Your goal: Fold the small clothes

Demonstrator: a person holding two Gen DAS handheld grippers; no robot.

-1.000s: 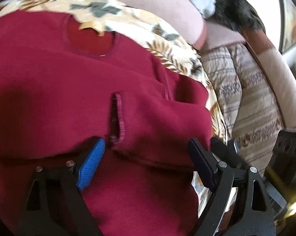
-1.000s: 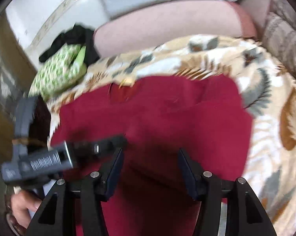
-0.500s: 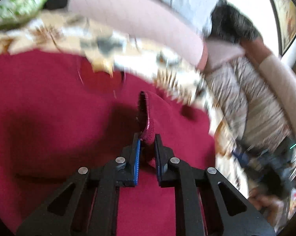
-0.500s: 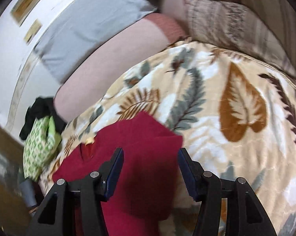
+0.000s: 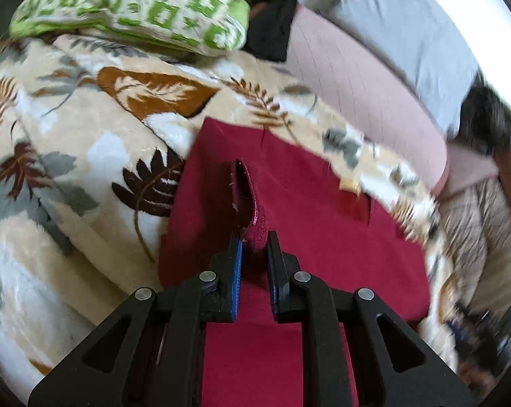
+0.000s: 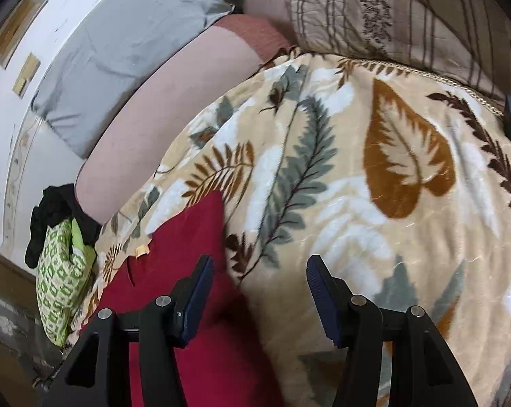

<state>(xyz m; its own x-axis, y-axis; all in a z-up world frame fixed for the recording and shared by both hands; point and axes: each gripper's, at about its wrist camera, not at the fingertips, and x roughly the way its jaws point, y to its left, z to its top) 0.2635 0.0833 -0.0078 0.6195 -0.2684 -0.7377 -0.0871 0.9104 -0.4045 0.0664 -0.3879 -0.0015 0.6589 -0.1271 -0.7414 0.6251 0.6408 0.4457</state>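
Note:
A dark red sweater (image 5: 323, 237) lies on a leaf-print blanket (image 5: 69, 169). My left gripper (image 5: 253, 240) is shut on the sweater's sleeve cuff (image 5: 252, 203) and holds it up over the body of the garment, which looks partly folded. In the right wrist view the sweater (image 6: 187, 237) lies at lower left. My right gripper (image 6: 257, 281) is open and empty, above the sweater's edge and the blanket (image 6: 374, 203).
A green patterned bundle (image 5: 136, 3) and a black cloth (image 5: 272, 10) lie at the blanket's far edge. A pink bolster (image 5: 357, 88) and a grey pillow (image 5: 408, 34) line the wall. A striped cushion (image 6: 391, 17) sits at the far right.
My left gripper closed on the sleeve cuff and carried it across the sweater. My right gripper swung right, off the sweater and over the blanket, still open.

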